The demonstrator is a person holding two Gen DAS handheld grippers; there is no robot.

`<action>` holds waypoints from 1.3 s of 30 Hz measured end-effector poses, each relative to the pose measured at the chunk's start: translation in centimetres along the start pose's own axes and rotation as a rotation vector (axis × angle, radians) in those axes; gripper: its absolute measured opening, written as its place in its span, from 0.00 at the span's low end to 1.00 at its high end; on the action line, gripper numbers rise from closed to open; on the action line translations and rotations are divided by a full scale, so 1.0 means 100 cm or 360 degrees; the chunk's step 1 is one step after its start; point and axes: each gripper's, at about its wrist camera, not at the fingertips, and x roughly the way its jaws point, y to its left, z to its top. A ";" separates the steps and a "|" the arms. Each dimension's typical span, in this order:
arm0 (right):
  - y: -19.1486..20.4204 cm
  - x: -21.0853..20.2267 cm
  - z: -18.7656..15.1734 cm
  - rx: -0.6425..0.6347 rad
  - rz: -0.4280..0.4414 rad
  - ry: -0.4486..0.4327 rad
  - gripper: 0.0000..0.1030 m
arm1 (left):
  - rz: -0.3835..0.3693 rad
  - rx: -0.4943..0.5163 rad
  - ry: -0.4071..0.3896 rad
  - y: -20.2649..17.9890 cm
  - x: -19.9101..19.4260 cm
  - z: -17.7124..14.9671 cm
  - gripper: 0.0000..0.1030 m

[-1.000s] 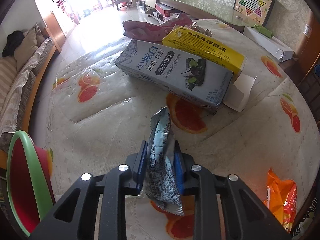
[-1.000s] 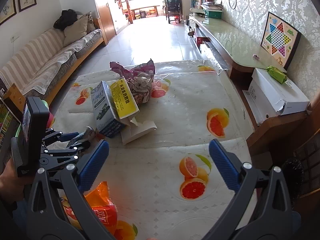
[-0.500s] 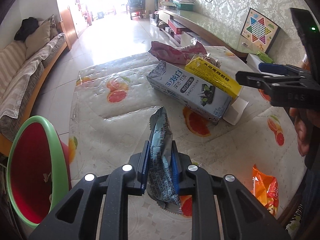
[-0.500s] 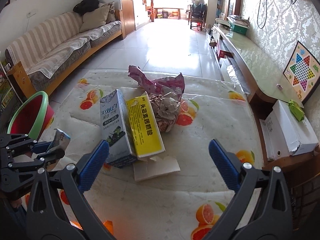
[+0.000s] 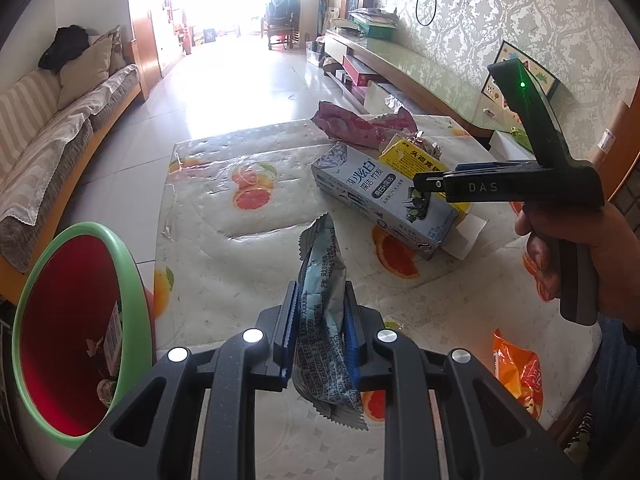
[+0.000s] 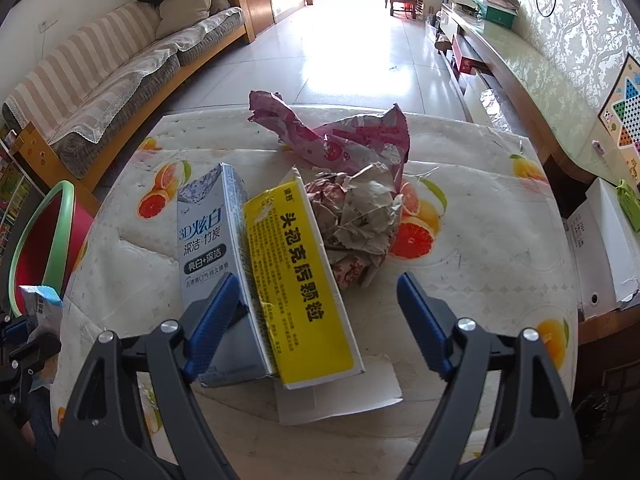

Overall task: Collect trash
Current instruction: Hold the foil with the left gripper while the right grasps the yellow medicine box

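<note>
Here, the left gripper (image 5: 319,330) is clamped on a crinkled blue-and-silver foil snack wrapper (image 5: 323,312), held above the near edge of a table covered in a white cloth printed with orange slices (image 5: 224,264). The wrapper stands nearly upright, its long axis running from a serrated bottom edge below the blue pads to a torn, open top leaning slightly away from the camera. It is flattened, creased, and covered in small print.

To the left, beside the table, sits a round red bin with a green rim (image 5: 80,328), holding a few scraps.

The right gripper (image 6: 320,320) hangs with its jaws spread wide, gripping nothing, over a grey-blue toothpaste box (image 6: 212,264) and a yellow medicine box (image 6: 298,280). These lie side by side, touching, their long axes pointing away from the camera. The gripper's left pad (image 6: 212,316) overlaps the toothpaste box in view; whether it touches is unclear. A white paper flap (image 6: 344,388) sticks out beneath the boxes. Just behind them sit a ball of crumpled paper (image 6: 356,216) and a crumpled pink bag (image 6: 340,140). An orange snack packet (image 5: 516,372) lies at the table's near right corner.
</note>
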 end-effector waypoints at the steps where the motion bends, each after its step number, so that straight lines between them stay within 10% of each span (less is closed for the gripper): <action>1: -0.002 0.001 0.001 0.0037 0.0038 0.0013 0.73 | 0.0001 0.0001 -0.0007 0.000 -0.001 0.000 0.18; 17: -0.016 0.022 -0.006 0.0179 0.0197 0.0176 0.48 | -0.0012 0.0002 -0.0043 -0.002 -0.010 0.002 0.19; 21: -0.017 0.018 -0.012 0.0214 0.0225 0.0120 0.34 | -0.0009 0.0002 -0.0034 -0.001 -0.010 0.000 0.19; 39: 0.013 -0.095 0.003 0.0023 0.0064 -0.0247 0.33 | 0.0060 -0.0096 -0.0148 0.022 -0.035 0.011 0.19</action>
